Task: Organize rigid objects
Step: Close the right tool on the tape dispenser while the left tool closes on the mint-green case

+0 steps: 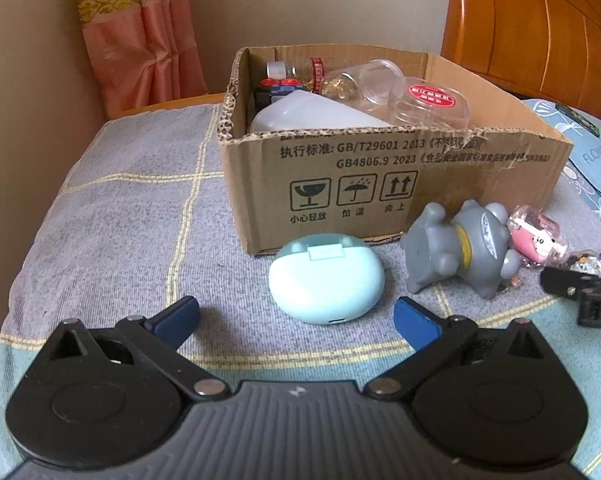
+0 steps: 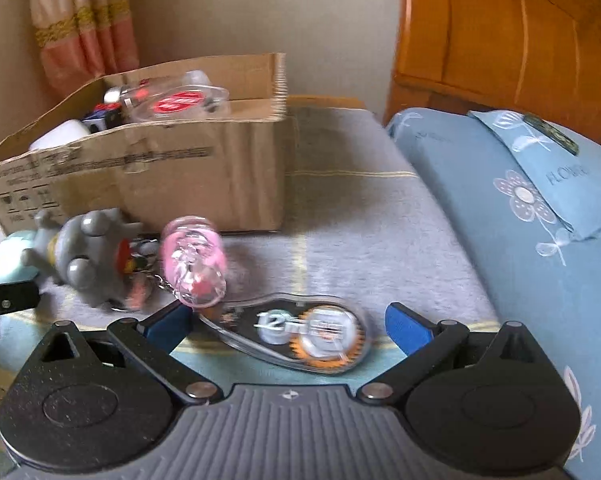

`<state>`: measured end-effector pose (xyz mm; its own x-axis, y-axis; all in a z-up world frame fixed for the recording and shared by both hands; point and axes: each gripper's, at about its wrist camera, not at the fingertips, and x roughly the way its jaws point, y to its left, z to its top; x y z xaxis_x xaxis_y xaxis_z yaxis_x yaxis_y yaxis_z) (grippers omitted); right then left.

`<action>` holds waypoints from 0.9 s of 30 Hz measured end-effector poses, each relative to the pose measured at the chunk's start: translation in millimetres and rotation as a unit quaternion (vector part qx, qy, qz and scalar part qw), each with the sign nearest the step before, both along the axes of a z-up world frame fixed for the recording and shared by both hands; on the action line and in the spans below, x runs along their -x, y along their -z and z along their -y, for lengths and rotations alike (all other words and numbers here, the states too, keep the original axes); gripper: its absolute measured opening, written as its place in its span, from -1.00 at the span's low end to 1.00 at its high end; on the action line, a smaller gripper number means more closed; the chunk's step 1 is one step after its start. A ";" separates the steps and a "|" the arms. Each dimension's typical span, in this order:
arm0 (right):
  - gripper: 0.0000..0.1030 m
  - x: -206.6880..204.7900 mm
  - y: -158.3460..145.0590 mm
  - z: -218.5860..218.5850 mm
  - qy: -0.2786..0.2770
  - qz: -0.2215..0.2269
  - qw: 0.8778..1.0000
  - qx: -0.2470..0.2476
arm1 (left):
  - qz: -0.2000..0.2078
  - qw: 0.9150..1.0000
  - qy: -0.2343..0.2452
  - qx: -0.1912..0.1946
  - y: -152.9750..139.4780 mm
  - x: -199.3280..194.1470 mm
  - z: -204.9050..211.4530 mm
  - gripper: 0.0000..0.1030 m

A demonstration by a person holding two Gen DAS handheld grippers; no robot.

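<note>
A pale blue earbud case (image 1: pixel 325 279) lies on the bed in front of a cardboard box (image 1: pixel 380 184). My left gripper (image 1: pixel 296 314) is open just short of the case, its fingers wide on either side. A grey cat figurine (image 1: pixel 456 250) and a pink keychain charm (image 1: pixel 536 236) lie to the right. In the right wrist view my right gripper (image 2: pixel 288 318) is open around a clear correction tape dispenser (image 2: pixel 300 332). The pink charm (image 2: pixel 192 266), the figurine (image 2: pixel 88 256) and the box (image 2: pixel 160 176) lie beyond it to the left.
The box holds clear plastic jars (image 1: pixel 428 100), a white object (image 1: pixel 300 116) and small bottles. A wooden headboard (image 2: pixel 508 28) and blue pillows (image 2: pixel 540 216) are to the right. A curtain (image 1: pixel 136 28) hangs at the back left. The right gripper's black finger (image 1: pixel 572 284) shows at the left view's right edge.
</note>
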<state>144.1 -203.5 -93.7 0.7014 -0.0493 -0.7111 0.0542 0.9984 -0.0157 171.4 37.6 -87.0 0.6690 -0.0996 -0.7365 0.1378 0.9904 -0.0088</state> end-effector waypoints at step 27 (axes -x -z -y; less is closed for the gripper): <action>1.00 16.6 1.3 22.3 0.019 0.004 1.000 0.000 | 0.021 1.000 0.001 0.000 -5.0 -7.1 12.2 0.17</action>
